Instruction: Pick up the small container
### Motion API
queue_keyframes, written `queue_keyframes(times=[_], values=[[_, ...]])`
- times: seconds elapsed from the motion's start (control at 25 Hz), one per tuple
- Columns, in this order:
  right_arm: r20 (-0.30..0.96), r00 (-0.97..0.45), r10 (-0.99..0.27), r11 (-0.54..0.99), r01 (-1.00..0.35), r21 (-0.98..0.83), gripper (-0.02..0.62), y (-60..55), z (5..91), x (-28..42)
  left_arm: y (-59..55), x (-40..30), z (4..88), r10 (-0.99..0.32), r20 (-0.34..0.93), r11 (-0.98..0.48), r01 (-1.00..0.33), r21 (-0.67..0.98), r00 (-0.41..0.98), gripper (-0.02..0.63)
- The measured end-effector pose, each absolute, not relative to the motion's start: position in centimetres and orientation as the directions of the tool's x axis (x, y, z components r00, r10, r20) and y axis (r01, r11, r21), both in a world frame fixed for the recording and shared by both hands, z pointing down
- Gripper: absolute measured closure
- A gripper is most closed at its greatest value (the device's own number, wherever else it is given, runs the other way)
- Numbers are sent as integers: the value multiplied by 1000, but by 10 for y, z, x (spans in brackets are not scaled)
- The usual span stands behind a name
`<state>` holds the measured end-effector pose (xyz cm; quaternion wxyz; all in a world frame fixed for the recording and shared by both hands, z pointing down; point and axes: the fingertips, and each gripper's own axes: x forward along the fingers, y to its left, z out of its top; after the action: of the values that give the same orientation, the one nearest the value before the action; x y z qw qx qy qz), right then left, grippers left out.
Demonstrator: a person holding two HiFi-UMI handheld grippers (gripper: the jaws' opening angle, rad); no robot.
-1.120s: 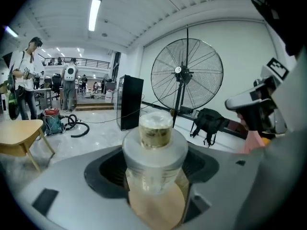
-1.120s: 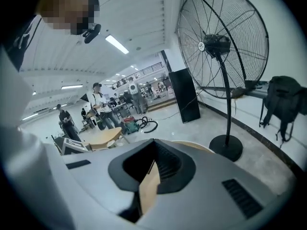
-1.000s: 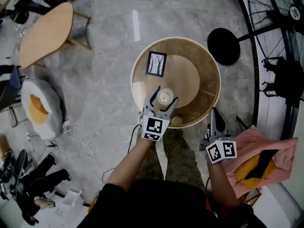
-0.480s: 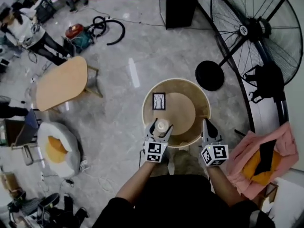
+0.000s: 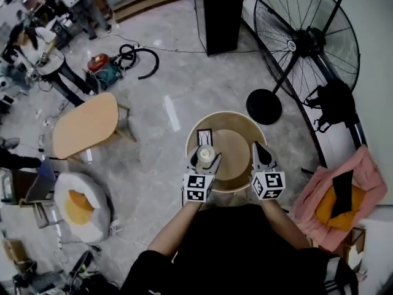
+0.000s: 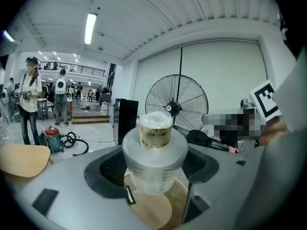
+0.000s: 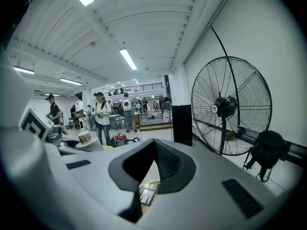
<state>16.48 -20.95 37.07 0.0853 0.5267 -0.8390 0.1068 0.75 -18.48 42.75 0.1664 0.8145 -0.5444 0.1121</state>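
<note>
The small container (image 5: 206,153), held aloft
Clear frosted jar, gold-banded neck, pale cap; upright, clamped in the left hand-held gripper (image 5: 206,158) above the round worktop's (image 5: 258,128) near-left edge.

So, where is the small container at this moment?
The small container is gripped in the left gripper, over the near left part of the round table in the head view, close to the small framed picture.
</note>
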Motion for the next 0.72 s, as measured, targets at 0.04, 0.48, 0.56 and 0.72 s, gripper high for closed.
queue_keyframes(times=[0.04, 0.48, 0.56, 0.72], values=[[250, -433, -866, 426, -901, -85, 574, -208, 365, 164, -184, 5, 423, -857, 358, -339, -929, 149, 370, 262], [248, -432, -867, 439, -898, -32, 574, -213, 347, 169, -186, -16, 394, -900, 322, -274, -956, 105, 294, 262], [243, -441, -864, 447, -894, -34, 574, -214, 344, 167, -187, -18, 390, -906, 315, -265, -959, 102, 284, 262], [239, -454, -859, 467, -884, -2, 574, -221, 342, 164, -195, -19, 385, -913, 305, -258, -963, 84, 271, 262]])
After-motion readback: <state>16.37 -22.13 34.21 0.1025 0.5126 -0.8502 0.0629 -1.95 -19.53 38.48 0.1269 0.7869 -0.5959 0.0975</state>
